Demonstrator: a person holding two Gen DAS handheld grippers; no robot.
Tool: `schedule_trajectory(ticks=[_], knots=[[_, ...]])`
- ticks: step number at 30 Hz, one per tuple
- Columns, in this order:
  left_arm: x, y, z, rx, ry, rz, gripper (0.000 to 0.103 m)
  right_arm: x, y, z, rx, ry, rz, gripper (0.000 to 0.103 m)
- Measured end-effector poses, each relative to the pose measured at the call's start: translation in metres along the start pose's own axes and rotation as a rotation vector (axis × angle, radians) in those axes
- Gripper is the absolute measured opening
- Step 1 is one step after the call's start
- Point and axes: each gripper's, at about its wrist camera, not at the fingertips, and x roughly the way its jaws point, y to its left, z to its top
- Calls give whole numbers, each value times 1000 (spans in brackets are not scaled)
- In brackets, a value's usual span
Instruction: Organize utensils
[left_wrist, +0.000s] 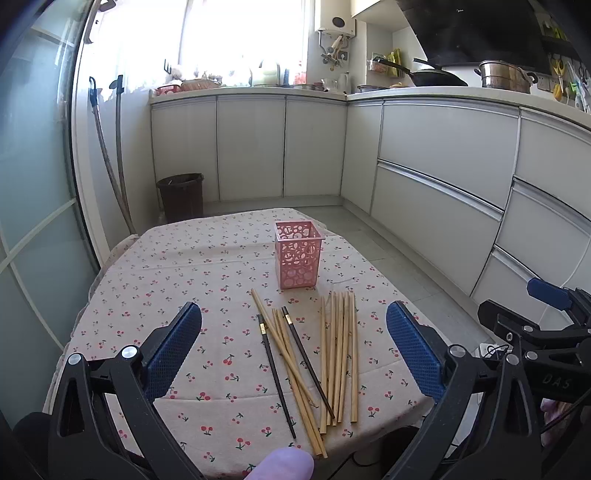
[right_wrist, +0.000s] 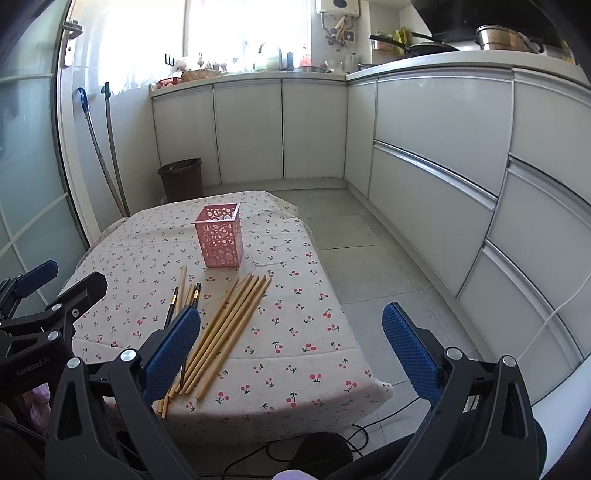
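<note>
A pink perforated holder (left_wrist: 298, 259) stands upright near the far middle of the cherry-print table (left_wrist: 166, 273); it also shows in the right wrist view (right_wrist: 219, 236). Several bamboo chopsticks (left_wrist: 341, 354) lie in a bundle in front of it, with a crossed pile of bamboo and two black chopsticks (left_wrist: 275, 369) to their left. The bundle shows in the right wrist view (right_wrist: 231, 328). My left gripper (left_wrist: 295, 350) is open and empty above the chopsticks. My right gripper (right_wrist: 291, 347) is open and empty over the table's near right corner.
A dark waste bin (left_wrist: 181, 195) stands on the floor beyond the table. White kitchen cabinets (left_wrist: 443, 177) run along the back and right. A glass door (left_wrist: 29, 206) is at the left. Cables (right_wrist: 295, 450) lie on the floor below the table's near edge.
</note>
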Motion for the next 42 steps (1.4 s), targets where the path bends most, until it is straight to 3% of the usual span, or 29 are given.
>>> schedule_trajectory(ticks=[42], knots=[[1, -2, -3, 7, 12, -8, 96, 3, 0, -1, 11, 12, 2, 96]])
